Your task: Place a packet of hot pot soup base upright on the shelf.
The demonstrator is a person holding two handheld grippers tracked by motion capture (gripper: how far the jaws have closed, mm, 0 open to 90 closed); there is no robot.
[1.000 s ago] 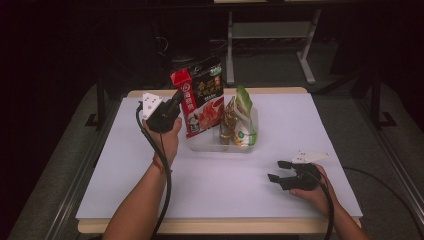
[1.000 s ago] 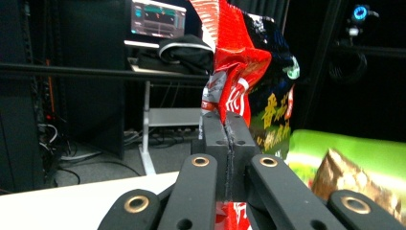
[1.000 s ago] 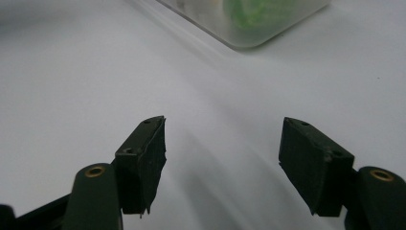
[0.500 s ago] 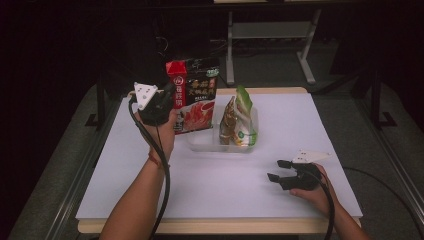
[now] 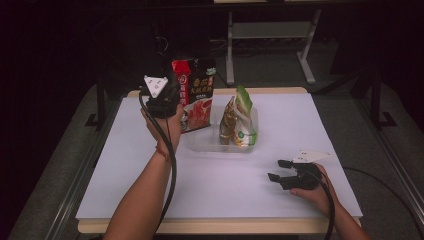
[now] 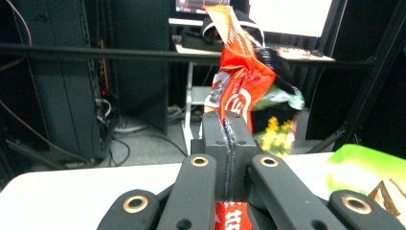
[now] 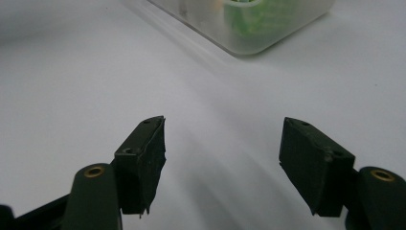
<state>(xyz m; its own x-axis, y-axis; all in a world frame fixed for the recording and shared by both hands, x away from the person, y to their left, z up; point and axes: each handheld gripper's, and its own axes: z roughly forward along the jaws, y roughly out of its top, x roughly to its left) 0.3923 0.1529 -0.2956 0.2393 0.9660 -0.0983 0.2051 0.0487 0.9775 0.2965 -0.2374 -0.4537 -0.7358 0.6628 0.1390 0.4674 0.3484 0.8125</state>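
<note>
1. The left gripper (image 5: 165,100), jaws clamped on a red and black foil snack pouch (image 5: 196,95), holds it lifted at the table's far left.
2. Likely next: carry it clear and set it down.
3. The clear plastic tray (image 5: 202,145) holds a green and brown snack packet (image 5: 239,120).
4. The right gripper (image 5: 281,170) rests at near right, jaws apart, empty.

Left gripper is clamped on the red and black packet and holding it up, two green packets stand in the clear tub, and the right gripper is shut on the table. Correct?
Not quite: the right gripper is open, with nothing between its jaws, as the right gripper view shows. The rest holds: the left gripper clamps the red and black packet, and two green packets stand in the clear tub.
</note>
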